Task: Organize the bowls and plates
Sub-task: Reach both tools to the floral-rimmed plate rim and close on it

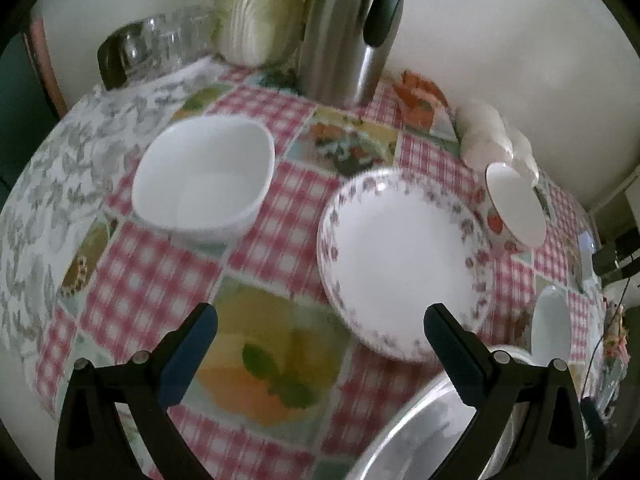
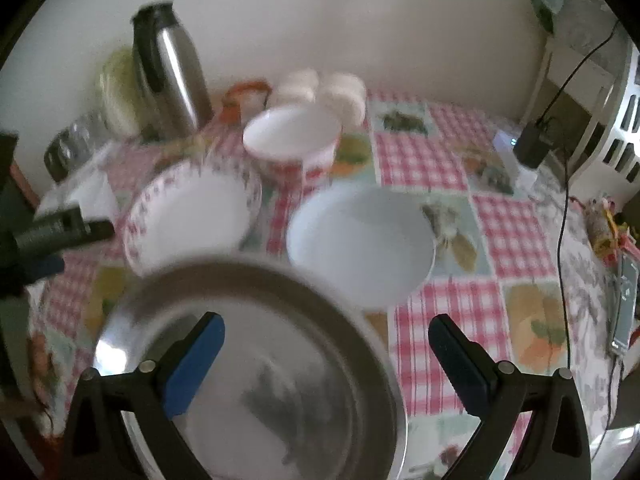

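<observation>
Wall [image 2: 400, 32]: you face a plain off-white surface directly behind the table.
Table covering [image 1: 280, 240]: a patchwork cloth of pink-and-white check and fruit panels; a grey leaf print lies at your left edge.
Right side [image 2: 576, 92]: a pale shelf unit with a black cable [image 2: 564, 200] hanging down.
Light: soft, dim, even; frames blurred.

Black tongs [image 1: 320, 338], blue pads [image 1: 188, 360], silver screws.

table [image 1: 280, 240]: checked cloth | on it: white bowl [image 1: 204, 178]; floral plate [image 1: 404, 260]; steel tray [image 2: 256, 372]; thermos [image 1: 348, 28]
</observation>
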A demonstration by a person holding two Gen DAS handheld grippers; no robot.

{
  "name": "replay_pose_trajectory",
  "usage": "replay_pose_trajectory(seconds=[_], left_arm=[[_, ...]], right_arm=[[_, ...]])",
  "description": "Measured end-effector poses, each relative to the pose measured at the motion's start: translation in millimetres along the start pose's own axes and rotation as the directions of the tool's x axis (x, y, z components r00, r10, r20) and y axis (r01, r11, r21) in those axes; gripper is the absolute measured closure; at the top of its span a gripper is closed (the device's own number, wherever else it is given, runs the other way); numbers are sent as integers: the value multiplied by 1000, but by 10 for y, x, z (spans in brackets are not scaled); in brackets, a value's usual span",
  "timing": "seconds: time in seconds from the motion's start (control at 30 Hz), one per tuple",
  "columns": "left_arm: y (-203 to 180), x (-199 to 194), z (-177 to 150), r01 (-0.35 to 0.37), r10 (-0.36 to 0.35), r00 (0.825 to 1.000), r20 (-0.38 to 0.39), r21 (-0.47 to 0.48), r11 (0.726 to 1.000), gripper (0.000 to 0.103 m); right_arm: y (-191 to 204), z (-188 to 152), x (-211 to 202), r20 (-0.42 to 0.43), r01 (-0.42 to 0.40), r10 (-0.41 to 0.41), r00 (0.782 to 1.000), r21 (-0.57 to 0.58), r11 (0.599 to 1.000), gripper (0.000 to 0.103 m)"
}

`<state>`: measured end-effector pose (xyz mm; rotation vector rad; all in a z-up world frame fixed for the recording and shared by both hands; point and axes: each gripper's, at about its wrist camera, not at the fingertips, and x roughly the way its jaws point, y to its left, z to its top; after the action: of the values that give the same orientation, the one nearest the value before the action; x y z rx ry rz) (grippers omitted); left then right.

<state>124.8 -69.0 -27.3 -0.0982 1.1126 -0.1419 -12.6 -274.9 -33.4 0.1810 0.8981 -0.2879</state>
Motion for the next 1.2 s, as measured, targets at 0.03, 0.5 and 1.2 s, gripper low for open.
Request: replay_pose_trajectory(seconds=[0.03,0.5,1.2], left_arm=[[-2,26,32,3,-3,1000,-4,2,1000,0],[-62,340,267,82,-81,995,-56,28,996,0],[-87,856,315,124,-117,972,-202,22,992,39]], right_arm=[[6,43,-7,7,-5,5,1000,4,1000,0],[108,862,253,-15,-146,149,989,118,982,0],[599,975,1170,-223,-86,70,972,-63,994,63]])
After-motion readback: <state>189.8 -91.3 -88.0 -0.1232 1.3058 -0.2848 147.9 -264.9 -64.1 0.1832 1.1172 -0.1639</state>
